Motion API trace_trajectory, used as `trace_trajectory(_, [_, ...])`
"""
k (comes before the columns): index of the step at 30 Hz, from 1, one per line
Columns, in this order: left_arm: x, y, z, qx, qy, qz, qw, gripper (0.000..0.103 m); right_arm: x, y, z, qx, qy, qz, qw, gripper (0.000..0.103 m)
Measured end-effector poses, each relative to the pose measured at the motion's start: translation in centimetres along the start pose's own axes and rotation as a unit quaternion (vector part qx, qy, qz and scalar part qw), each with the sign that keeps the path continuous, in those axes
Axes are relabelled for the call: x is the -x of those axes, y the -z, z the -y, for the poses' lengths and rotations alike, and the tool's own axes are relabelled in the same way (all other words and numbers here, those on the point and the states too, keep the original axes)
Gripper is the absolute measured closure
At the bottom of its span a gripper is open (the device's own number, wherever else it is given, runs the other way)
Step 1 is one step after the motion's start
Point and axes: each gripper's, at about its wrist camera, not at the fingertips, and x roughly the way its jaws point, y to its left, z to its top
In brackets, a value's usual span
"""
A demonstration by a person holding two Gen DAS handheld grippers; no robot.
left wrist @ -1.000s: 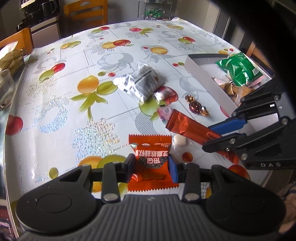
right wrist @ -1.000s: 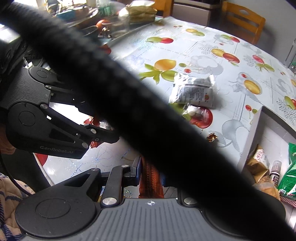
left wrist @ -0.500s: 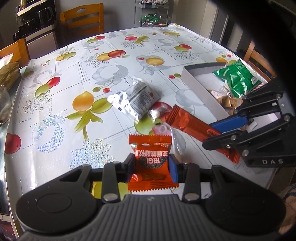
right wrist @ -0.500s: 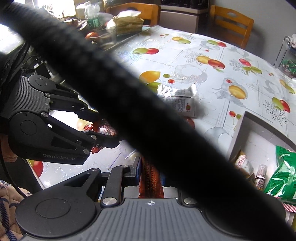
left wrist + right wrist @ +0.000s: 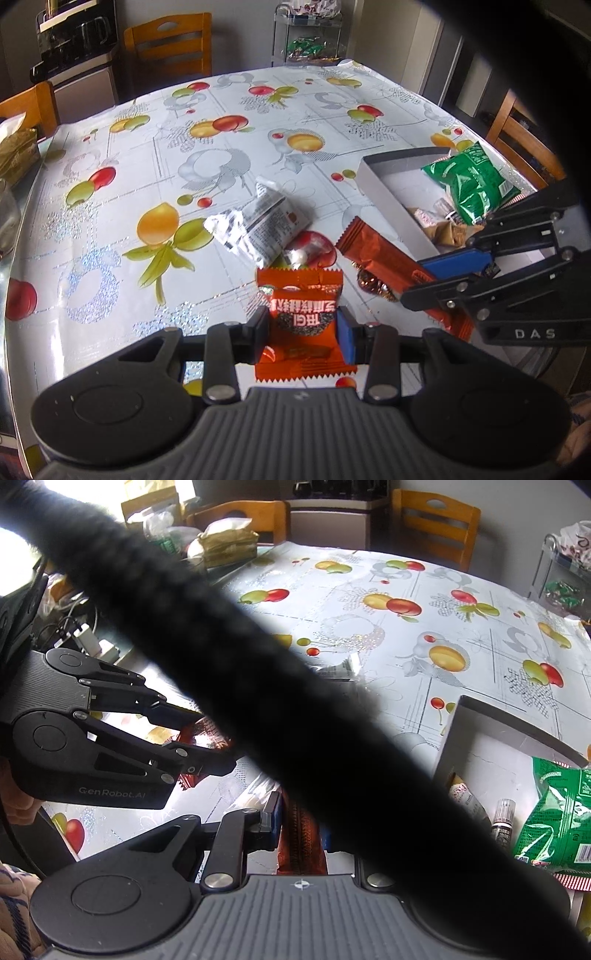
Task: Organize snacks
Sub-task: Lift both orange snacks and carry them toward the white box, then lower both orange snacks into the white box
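A: State the jaws.
B: Left gripper point(image 5: 303, 328) clamps the orange packet point(image 5: 303, 325); right gripper point(image 5: 299, 825) clamps the brown bar point(image 5: 391, 264) near one end.
A: Destination?
B: White box point(image 5: 391, 206) lies to the right, nearer the right gripper; the bar's long axis runs alongside its near wall.

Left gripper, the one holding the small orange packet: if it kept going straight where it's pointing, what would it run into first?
Probably the clear-wrapped candy, with the silver packet right behind; depth is unclear.
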Motion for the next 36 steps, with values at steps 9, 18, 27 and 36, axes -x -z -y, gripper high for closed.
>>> trace_trajectory(9, [-0.3,-0.7,1.1,-0.01,0.003,0.0,0.9999,0.066,0.6,0.2,1.1,-0.019,0.003,0.012,1.0,0.081])
trace_trajectory(18, [-0.7,-1.4,2.3,-0.025,0.011,0.001,0.9996,0.066,1.3,0.4,2.1,-0.029,0.011,0.018,0.999,0.081])
trace_trajectory(27, [-1.3,-2.5,3.9,-0.047,0.025,0.004,0.9986,0.066,2.1,0.9,3.5,-0.046,0.025,0.026,0.998,0.081])
trace_trajectory(36, [-2.0,-3.5,6.0,-0.068,0.046,0.007,0.9966,0.066,3.3,1.8,5.2,-0.071,0.046,0.034,0.996,0.081])
